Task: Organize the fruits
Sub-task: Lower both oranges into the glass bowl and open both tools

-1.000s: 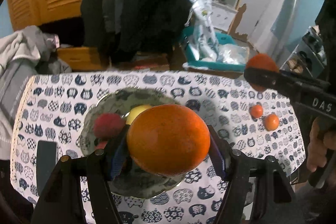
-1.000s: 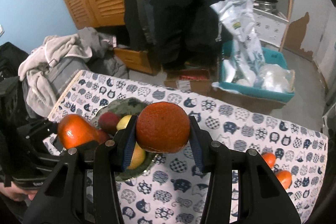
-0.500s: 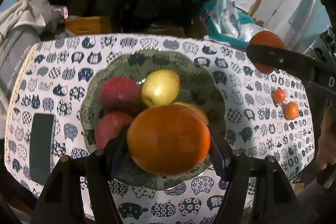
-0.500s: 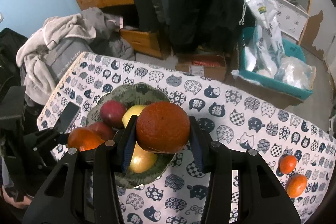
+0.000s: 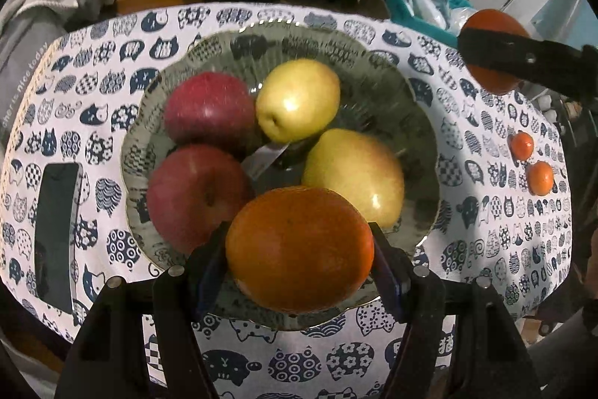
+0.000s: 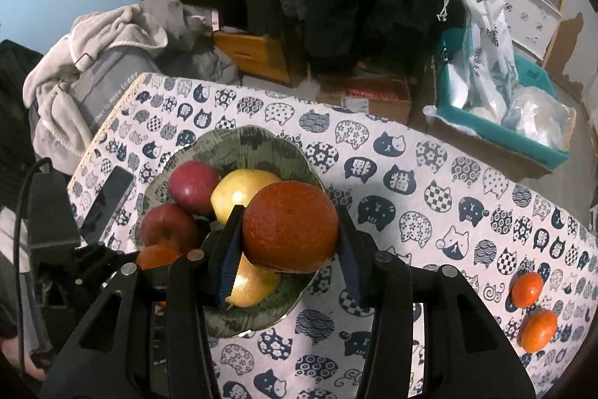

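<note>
A green glass bowl (image 5: pixel 373 62) on the cat-print tablecloth holds two red apples (image 5: pixel 198 193), a yellow apple (image 5: pixel 299 100) and a pear (image 5: pixel 355 174). My left gripper (image 5: pixel 299 257) is shut on a large orange (image 5: pixel 299 249) over the bowl's near rim. My right gripper (image 6: pixel 289 230) is shut on a darker orange (image 6: pixel 289 227) above the bowl's right side (image 6: pixel 224 144); it also shows in the left wrist view (image 5: pixel 493 51). Two small mandarins (image 6: pixel 527 288) lie on the cloth at the right.
A black phone (image 5: pixel 56 230) lies left of the bowl. Beyond the table are a pile of clothes (image 6: pixel 93 55), a teal crate with bags (image 6: pixel 504 107) and a wooden shelf. The table's edges are close on all sides.
Both grippers have moved forward and down toward the bowl, each with its orange. The bowl now fills more of both views.
</note>
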### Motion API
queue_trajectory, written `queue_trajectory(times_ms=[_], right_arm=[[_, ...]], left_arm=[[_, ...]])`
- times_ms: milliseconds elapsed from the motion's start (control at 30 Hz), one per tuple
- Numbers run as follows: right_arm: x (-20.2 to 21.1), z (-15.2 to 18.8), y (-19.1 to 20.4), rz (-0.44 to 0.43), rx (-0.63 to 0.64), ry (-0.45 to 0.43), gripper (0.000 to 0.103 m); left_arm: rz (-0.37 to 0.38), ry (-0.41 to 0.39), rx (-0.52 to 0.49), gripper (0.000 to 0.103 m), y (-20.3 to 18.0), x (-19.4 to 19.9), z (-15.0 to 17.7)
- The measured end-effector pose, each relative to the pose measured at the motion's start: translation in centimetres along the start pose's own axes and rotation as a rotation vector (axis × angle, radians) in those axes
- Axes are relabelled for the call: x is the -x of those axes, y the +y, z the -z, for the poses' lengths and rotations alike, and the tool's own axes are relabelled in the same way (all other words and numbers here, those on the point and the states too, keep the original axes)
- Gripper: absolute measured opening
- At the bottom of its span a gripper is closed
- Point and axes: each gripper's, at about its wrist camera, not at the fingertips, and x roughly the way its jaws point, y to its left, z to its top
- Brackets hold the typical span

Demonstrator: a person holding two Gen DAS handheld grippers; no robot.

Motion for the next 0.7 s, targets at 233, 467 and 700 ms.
queue_trajectory(times_ms=[233,467,700], right_arm=[[-0.4,0.2,0.1,-0.005,0.000,0.011,0.046],[-1.1,0.0,0.3,-0.014,0.004,0.024,0.046],[-2.7,-0.6,0.6,-0.035,0.003,0.043,0.046]], left_arm=[[-0.012,-0.050,-0.004,0.071,-0.1,1.0,-0.6],[-0.027,-0.103,-0.010,0.071,0.1,2.5,-1.5],[-0.048,-0.183,0.068,0.071,2.4,4.3,-3.0]])
